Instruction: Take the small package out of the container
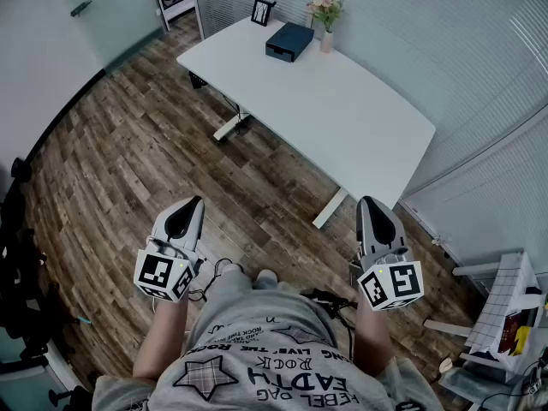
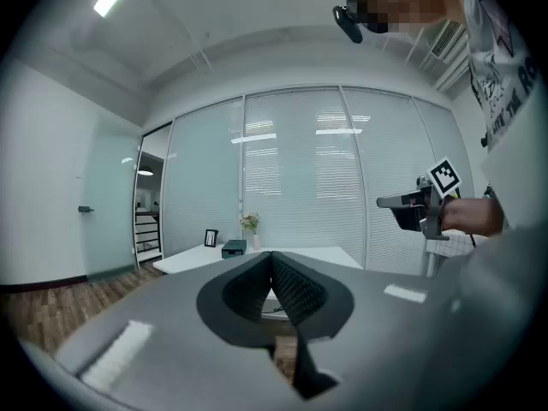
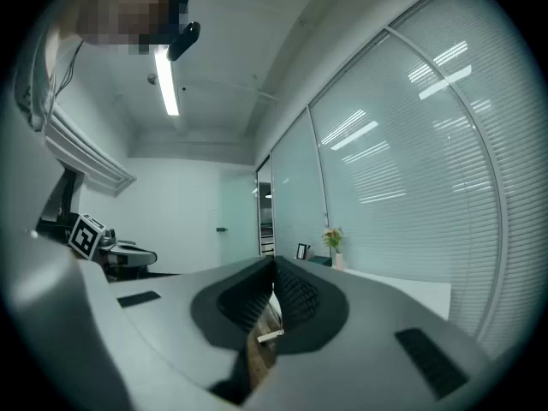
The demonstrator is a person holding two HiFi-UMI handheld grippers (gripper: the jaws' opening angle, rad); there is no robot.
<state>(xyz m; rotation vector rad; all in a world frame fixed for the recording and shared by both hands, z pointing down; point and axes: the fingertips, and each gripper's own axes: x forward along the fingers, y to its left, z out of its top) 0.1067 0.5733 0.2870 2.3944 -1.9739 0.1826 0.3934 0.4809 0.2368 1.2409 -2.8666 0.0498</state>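
A dark blue box-shaped container sits at the far end of a white table, well ahead of me. The small package is not visible in any view. Both grippers are held at waist height above the wooden floor, far from the table. My left gripper is shut with nothing between its jaws. My right gripper is likewise shut and empty. In the left gripper view, the closed jaws point toward the table and the container. In the right gripper view, the container shows small beyond the closed jaws.
A picture frame and a flower vase stand next to the container. Glass partitions with blinds run behind and right of the table. A white cart stands at the right, dark chair gear at the left.
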